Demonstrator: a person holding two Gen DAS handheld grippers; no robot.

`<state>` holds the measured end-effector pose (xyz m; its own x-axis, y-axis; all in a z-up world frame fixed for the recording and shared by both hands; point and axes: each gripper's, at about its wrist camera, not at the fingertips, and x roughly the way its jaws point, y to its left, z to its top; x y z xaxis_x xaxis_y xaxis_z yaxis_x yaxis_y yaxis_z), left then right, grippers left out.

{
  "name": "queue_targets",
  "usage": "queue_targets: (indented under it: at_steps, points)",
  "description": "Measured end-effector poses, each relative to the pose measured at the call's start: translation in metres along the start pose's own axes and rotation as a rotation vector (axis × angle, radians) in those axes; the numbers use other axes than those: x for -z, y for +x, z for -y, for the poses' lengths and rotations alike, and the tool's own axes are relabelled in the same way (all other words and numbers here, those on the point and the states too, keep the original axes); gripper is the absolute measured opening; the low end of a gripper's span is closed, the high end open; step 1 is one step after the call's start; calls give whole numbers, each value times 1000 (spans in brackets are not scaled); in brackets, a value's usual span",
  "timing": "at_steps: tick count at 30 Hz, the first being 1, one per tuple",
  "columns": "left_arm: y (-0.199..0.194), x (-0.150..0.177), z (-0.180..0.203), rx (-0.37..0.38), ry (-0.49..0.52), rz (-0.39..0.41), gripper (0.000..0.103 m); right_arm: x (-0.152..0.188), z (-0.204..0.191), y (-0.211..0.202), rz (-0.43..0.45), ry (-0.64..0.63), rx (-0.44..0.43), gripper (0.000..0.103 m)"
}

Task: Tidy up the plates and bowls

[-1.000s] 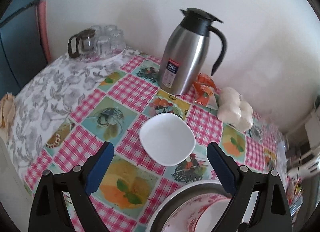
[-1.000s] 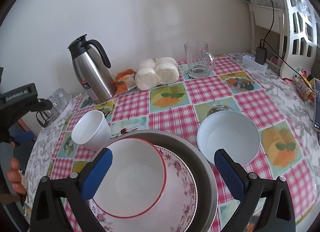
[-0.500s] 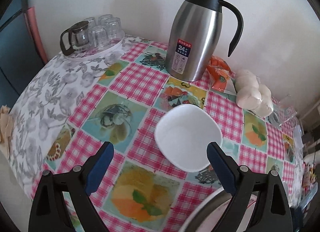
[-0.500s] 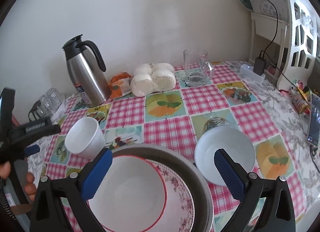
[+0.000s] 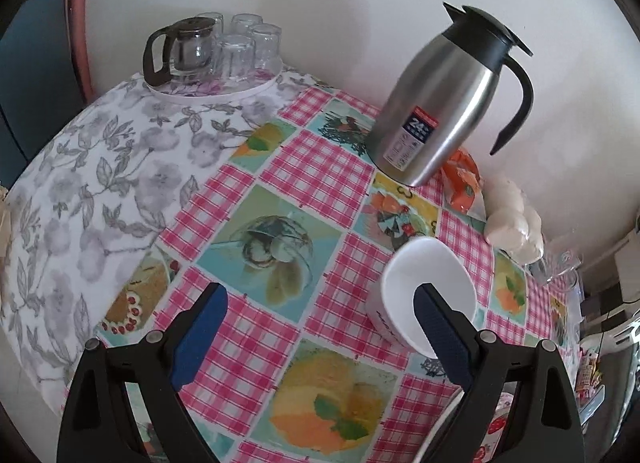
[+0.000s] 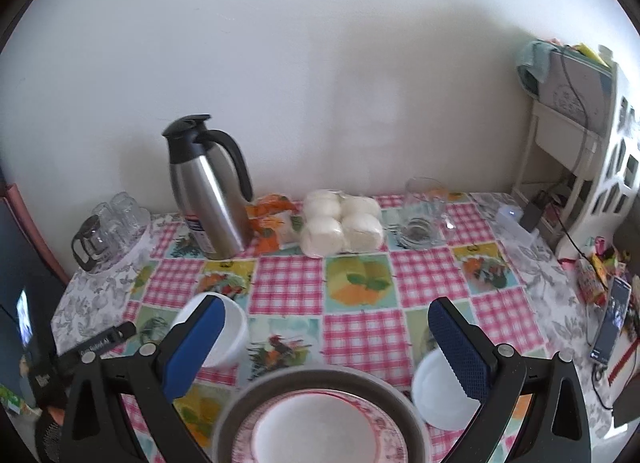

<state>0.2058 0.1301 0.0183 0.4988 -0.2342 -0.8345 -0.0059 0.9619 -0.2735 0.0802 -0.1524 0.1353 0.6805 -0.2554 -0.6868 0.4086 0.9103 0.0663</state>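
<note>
The left gripper [image 5: 320, 327] is spread wide and grips nothing; a small white bowl [image 5: 428, 295] stands on the checked tablecloth [image 5: 320, 175], partly behind its right finger. The right gripper [image 6: 324, 339] is also wide apart and empty, above a grey pan [image 6: 320, 387] holding a floral plate [image 6: 376, 411] and a red-rimmed bowl [image 6: 320, 431]. A second white bowl [image 6: 436, 395] sits just right of the pan.

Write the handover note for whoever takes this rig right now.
Left tool: open, holding nothing; its right finger overlaps the small white bowl in view, contact unclear.
Right tool: open, holding nothing, above the stack.
Stack: red-rimmed bowl inside floral plate inside grey dish, at the near table edge.
Second white bowl sits loose right of the stack.
Left: both white bowls remain unstacked.
</note>
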Motion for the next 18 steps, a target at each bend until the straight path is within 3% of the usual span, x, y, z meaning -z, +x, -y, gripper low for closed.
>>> queue_targets:
  at_steps: [9, 12, 18]
  points:
    - [3, -3, -18, 49, -59, 63, 95, -16, -51, 26, -54, -106, 7, 103]
    - [4, -2, -22, 43, -94, 112, 101, -16, -67, 43, -90, -143, 5, 103]
    - [24, -4, -26, 120, -127, 19, 102, -4, -84, 83, -186, -150, 0, 98]
